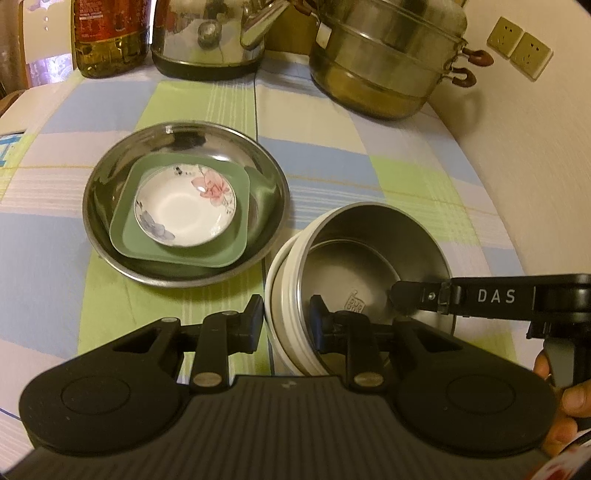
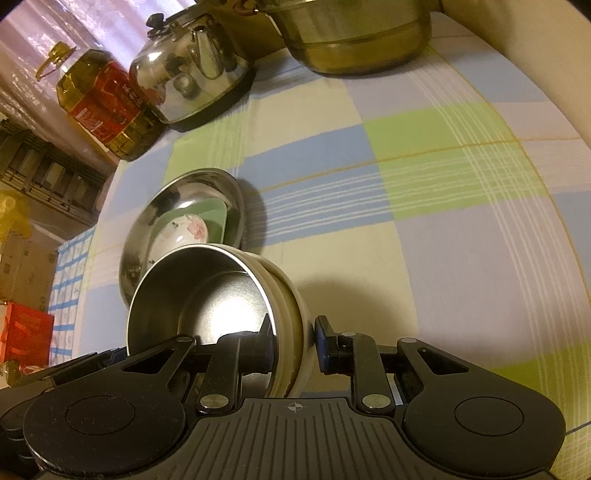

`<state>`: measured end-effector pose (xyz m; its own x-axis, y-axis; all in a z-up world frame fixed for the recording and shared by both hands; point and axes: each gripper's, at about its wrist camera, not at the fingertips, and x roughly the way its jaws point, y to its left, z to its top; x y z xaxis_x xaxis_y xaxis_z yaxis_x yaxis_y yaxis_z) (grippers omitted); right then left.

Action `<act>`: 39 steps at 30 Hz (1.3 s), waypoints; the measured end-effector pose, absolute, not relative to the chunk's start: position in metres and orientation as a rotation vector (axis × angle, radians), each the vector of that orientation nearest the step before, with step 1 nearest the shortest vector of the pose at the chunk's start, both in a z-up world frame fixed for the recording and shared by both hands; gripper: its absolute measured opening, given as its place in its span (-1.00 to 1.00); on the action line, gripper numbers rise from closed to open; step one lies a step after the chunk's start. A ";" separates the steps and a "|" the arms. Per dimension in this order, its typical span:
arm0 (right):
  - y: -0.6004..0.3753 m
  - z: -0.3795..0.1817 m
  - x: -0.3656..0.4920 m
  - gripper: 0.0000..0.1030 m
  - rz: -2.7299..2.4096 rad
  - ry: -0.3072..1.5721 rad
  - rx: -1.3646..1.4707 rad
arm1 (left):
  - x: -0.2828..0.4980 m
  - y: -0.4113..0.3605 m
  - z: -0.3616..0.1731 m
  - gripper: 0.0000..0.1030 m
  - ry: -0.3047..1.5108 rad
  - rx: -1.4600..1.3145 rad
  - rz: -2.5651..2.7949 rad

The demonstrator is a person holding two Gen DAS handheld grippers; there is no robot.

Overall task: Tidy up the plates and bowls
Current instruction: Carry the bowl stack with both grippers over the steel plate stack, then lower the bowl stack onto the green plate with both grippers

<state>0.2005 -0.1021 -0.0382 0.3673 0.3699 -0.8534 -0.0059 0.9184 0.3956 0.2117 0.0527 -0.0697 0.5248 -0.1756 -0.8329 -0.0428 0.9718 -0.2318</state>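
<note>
Risk lay in the tilted steel bowl (image 1: pixel 373 266) nested in a white bowl (image 1: pixel 275 295) beside the plate stack (image 1: pixel 184 206): left tool (image 1: pixel 284 321) and right tool (image 2: pixel 291 339) each pinched the doubled rim, which could slip.

Three dishes are stacked ahead and left of the left gripper (image 1: pixel 286 317): one steel plate (image 1: pixel 110 192), one green square plate (image 1: pixel 147 243), one flowered saucer (image 1: pixel 177 210). Two nested bowls are counted at its fingertips: one steel bowl (image 1: pixel 369 240), one white bowl (image 1: pixel 271 291). Farther ahead, one kettle (image 1: pixel 207 33), one steamer pot (image 1: pixel 388 62) and one oil bottle (image 1: pixel 107 37) are seen.
</note>
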 end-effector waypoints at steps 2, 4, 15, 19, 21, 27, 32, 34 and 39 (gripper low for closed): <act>-0.100 -0.034 0.203 -0.57 0.255 1.172 0.351 | 0.213 0.055 -0.066 -0.55 1.010 -0.239 -0.077; -0.098 -0.030 0.206 -0.57 0.262 1.168 0.350 | 0.215 0.057 -0.062 -0.54 1.000 -0.240 -0.072; -0.076 -0.020 0.235 -0.57 0.313 1.155 0.337 | 0.230 0.079 -0.048 -0.54 0.959 -0.256 -0.026; -0.064 -0.019 0.252 -0.57 0.337 1.154 0.331 | 0.241 0.093 -0.044 -0.54 0.947 -0.268 -0.003; -0.057 -0.018 0.261 -0.57 0.348 1.156 0.327 | 0.248 0.101 -0.043 -0.54 0.944 -0.278 0.009; -0.035 -0.020 0.291 -0.57 0.382 1.175 0.323 | 0.269 0.128 -0.039 -0.54 0.936 -0.305 0.046; -0.018 -0.023 0.314 -0.57 0.399 1.191 0.311 | 0.282 0.147 -0.040 -0.54 0.934 -0.323 0.069; -0.012 -0.023 0.320 -0.57 0.400 1.195 0.302 | 0.286 0.152 -0.043 -0.54 0.938 -0.333 0.074; 0.004 -0.028 0.335 -0.57 0.402 1.200 0.261 | 0.295 0.163 -0.051 -0.54 0.950 -0.347 0.091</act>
